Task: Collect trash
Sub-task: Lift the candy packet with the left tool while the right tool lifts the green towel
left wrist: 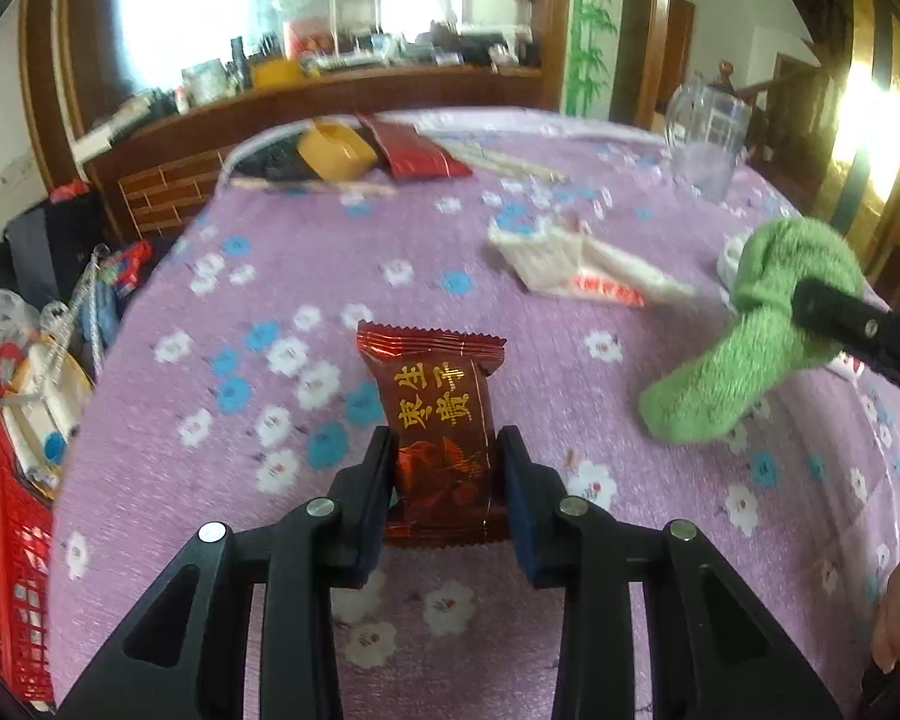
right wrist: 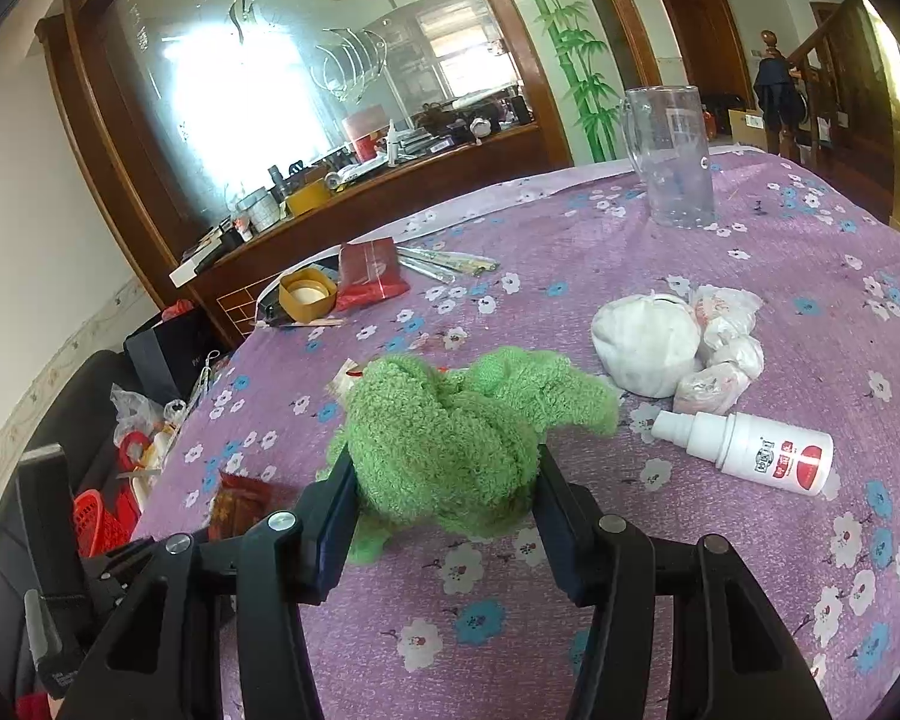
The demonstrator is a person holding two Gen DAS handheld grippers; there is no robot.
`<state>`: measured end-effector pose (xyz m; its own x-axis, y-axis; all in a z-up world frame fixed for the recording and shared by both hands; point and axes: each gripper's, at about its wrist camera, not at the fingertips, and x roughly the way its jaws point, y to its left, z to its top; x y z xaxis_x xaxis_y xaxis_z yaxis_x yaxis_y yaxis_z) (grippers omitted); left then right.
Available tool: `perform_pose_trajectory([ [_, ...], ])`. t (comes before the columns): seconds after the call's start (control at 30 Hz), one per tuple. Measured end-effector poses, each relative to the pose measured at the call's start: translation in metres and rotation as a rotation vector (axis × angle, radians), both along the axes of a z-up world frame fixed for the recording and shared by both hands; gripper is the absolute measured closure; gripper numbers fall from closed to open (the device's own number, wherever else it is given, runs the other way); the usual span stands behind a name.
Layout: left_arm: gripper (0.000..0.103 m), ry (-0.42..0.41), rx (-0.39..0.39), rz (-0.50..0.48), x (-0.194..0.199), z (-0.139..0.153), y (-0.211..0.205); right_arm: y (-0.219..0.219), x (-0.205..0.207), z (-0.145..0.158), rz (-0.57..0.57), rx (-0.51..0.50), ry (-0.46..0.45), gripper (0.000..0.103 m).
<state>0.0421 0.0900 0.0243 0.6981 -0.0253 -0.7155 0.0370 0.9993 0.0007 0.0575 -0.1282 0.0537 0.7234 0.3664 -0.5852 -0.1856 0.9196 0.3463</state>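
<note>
Pinched between the two black fingers of the left gripper (left wrist: 444,450) is a dark red snack wrapper (left wrist: 435,420) with gold characters, its crimped top edge standing up and tilted away from the camera. The pads press against both of its sides, and its lower end sits close above the purple flowered tablecloth (left wrist: 270,300). To the right, the right gripper (right wrist: 444,468) has its fingers clamped around a fluffy green cloth (right wrist: 450,420), which bulges up between the pads and trails onto the tablecloth. In the left wrist view one black finger of that gripper shows pressed into the cloth.

Beyond the wrapper, toward the middle of the table, lies a crumpled white paper packet (left wrist: 570,267) with red print. Right of the green cloth lie a white tied bundle (right wrist: 645,342) with small knotted plastic bags (right wrist: 723,348) touching it, and nearer, a white spray bottle (right wrist: 750,450) on its side. At the far right stands a clear plastic jug (right wrist: 672,156). At the far left edge sit a yellow lid (right wrist: 307,294), a red foil packet (right wrist: 369,273) and wrapped chopsticks (right wrist: 450,264). Off the table's left side, a red basket (left wrist: 6,552) holds mixed clutter.
</note>
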Motion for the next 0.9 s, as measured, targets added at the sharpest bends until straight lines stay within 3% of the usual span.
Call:
perform_pose_trajectory([
  [0.17, 0.070, -0.064, 0.022, 0.042, -0.004, 0.007, 0.008, 0.012, -0.003, 0.000, 0.033, -0.036, -0.015, 0.044],
  [0.27, 0.070, -0.059, 0.016, 0.046, -0.004, 0.006, 0.012, 0.021, -0.006, 0.000, 0.053, -0.070, -0.026, 0.044],
  [0.5, 0.070, -0.090, 0.080, 0.042, -0.009, 0.008, 0.005, 0.035, -0.013, 0.002, 0.083, -0.127, -0.066, 0.044],
  [0.9, 0.070, -0.158, 0.140, 0.074, -0.017, 0.017, 0.003, 0.036, -0.017, 0.004, 0.094, -0.110, -0.072, 0.044],
])
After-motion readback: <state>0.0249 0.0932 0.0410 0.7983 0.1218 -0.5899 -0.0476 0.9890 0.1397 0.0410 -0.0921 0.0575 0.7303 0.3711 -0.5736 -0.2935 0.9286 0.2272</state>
